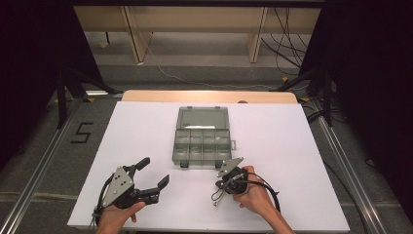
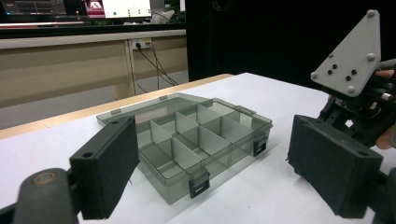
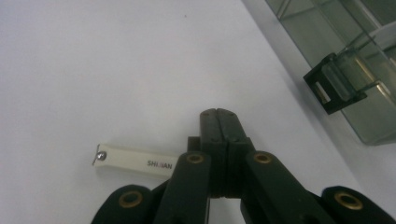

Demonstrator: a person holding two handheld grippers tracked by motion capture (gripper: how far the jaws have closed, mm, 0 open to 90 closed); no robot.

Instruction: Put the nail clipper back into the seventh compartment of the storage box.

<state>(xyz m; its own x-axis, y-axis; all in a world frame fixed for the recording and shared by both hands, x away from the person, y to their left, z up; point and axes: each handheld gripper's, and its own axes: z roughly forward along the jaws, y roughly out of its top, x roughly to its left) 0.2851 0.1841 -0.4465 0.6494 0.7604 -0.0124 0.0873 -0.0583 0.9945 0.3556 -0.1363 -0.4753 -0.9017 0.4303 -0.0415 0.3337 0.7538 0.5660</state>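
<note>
We see a small white tag with a metal bead at one end and dark lettering lying flat on the white worktop, partly hidden under the right gripper; in the right gripper view it pokes out to the left from beneath that gripper's body, set back from the fingertips and not between them. Whether the tag touches the gripper we cannot tell. Just beyond the right gripper stands a smoky clear compartment box with its lid folded open toward the far side, its dividers showing bare cells; one of its black front latches lies close off to the upper right of the closed fingers. The box sits about mid-worktop, well clear of every edge, and the white surface spreads open to its left, right and near side. The near edge of the worktop runs just beneath both wrists. The right gripper's fingers are pressed together with nothing between them. The left gripper rests near the front left, well apart from the box, its padded fingers spread wide and holding nothing.
</note>
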